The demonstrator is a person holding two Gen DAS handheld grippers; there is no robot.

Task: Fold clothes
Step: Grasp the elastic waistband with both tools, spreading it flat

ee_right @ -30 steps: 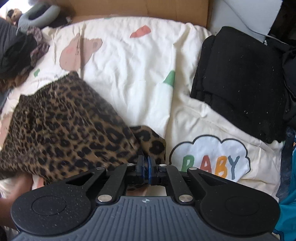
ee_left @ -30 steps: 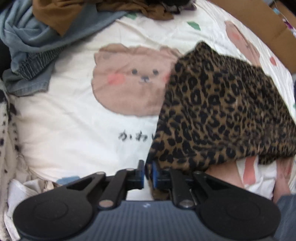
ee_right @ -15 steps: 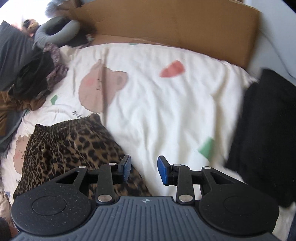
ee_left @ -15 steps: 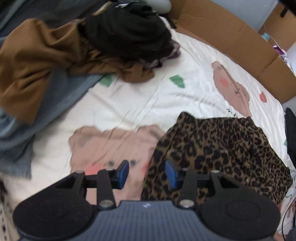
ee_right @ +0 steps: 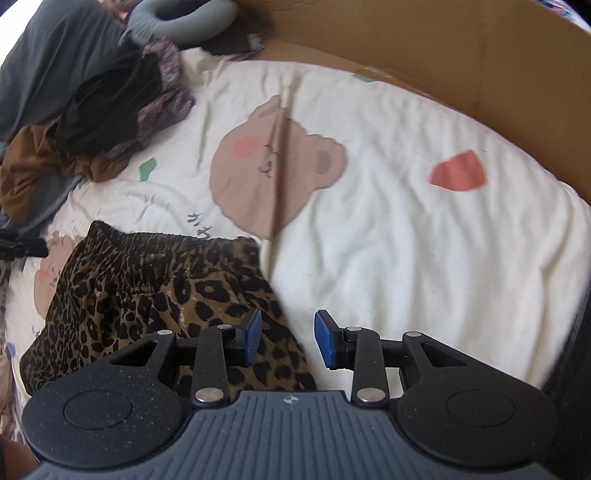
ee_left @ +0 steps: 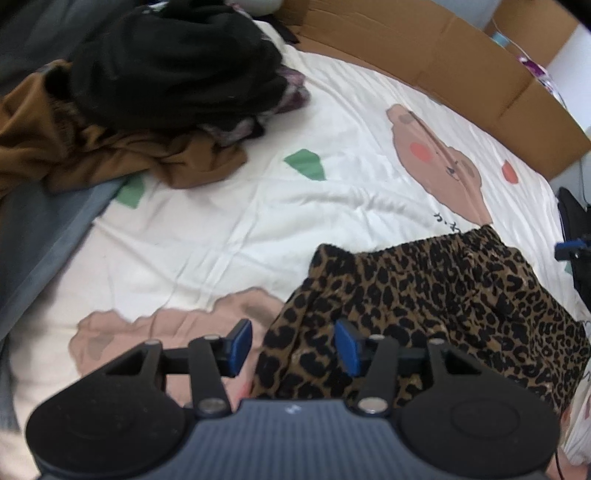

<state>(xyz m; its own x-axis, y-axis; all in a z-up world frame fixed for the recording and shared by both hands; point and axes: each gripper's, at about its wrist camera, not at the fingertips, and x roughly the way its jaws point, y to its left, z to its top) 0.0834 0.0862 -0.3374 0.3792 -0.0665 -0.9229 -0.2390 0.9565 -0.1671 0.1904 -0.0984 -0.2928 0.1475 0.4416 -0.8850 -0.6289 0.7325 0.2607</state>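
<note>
A leopard-print garment [ee_left: 436, 306] lies folded on the cream bear-print bedsheet [ee_left: 229, 236], its gathered waistband at the far side. My left gripper [ee_left: 293, 347] hovers over the garment's left edge. Its jaws are opening, and the blue pads [ee_left: 240, 345] do not touch the cloth below. In the right wrist view the same garment [ee_right: 147, 288] fills the lower left. My right gripper [ee_right: 288, 338] hangs open above its right edge with nothing pinched, one finger over leopard cloth and the other over bare sheet.
A heap of unfolded clothes sits at the far left: a black piece [ee_left: 173, 62], a brown one [ee_left: 110, 147] and blue-grey denim [ee_left: 37, 229]. Cardboard [ee_left: 461, 66] walls the far side. A grey neck pillow [ee_right: 177, 22] lies behind. Dark folded clothes [ee_right: 576, 350] border the right.
Both grippers were shut on the leopard garment's near edge; they have let it go, opened, and moved forward over it. The garment now lies flat on the sheet.
</note>
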